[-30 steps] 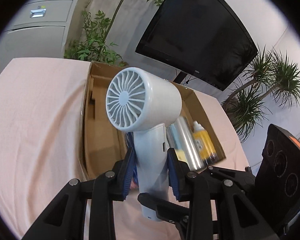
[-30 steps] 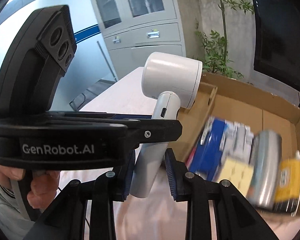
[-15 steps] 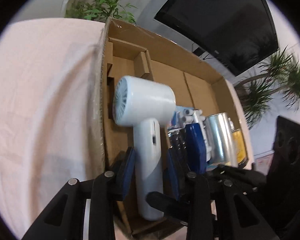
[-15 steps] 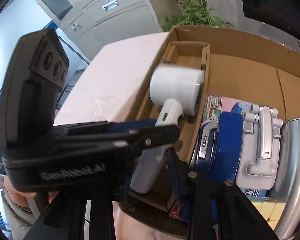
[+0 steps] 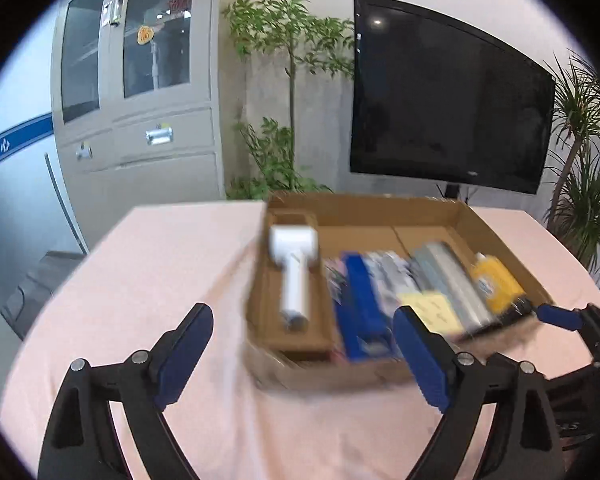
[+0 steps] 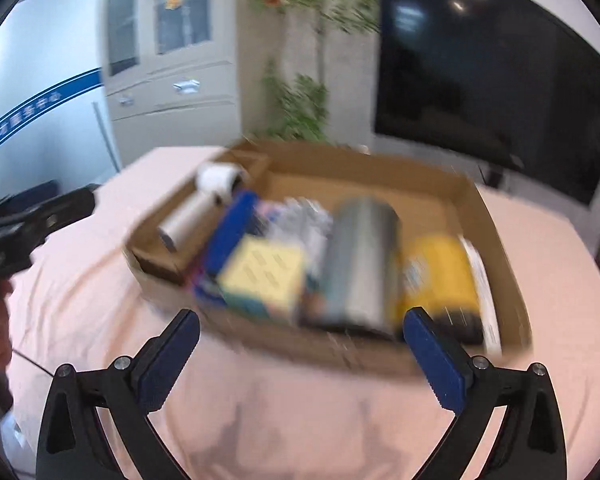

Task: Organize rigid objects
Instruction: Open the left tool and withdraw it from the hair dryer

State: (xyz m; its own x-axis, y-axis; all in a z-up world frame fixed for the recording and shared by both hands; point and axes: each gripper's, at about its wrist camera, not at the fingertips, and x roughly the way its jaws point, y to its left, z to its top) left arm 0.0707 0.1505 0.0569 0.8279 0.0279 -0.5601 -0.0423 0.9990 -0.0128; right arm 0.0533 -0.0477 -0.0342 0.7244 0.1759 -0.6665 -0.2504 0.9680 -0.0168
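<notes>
The white hair dryer (image 5: 294,272) lies flat in the narrow left compartment of the cardboard box (image 5: 476,224), head toward the far end and handle pointing to the near wall. To its right in the main compartment, packed side by side, are a blue-and-white package (image 5: 364,296), a yellow notepad (image 5: 432,312), a silver cylinder (image 5: 452,280) and a yellow bottle (image 5: 496,284) lying against the right wall. Motion blur hides the labels.

The left gripper (image 5: 304,348) hangs just short of the box's near wall with its jaws spread wide and nothing between them. The right gripper (image 6: 300,356) is likewise spread wide and empty, in front of the near right part of the box; one of its blue pads (image 5: 556,317) shows at the right edge of the left wrist view.

The box sits toward the far side of a table draped in a pale pink cloth (image 5: 148,264), which wrinkles slightly near the box. Behind the table, a large dark screen (image 5: 448,108) stands on the right, and a leafy green plant (image 5: 288,80) rises against a grey wall in the middle. A grey cabinet (image 5: 140,100) with glass upper doors and drawers stands at far left, beside a white wall with a blue stripe (image 5: 16,140). A spiky palm-like plant (image 5: 584,184) fills the far right corner.
</notes>
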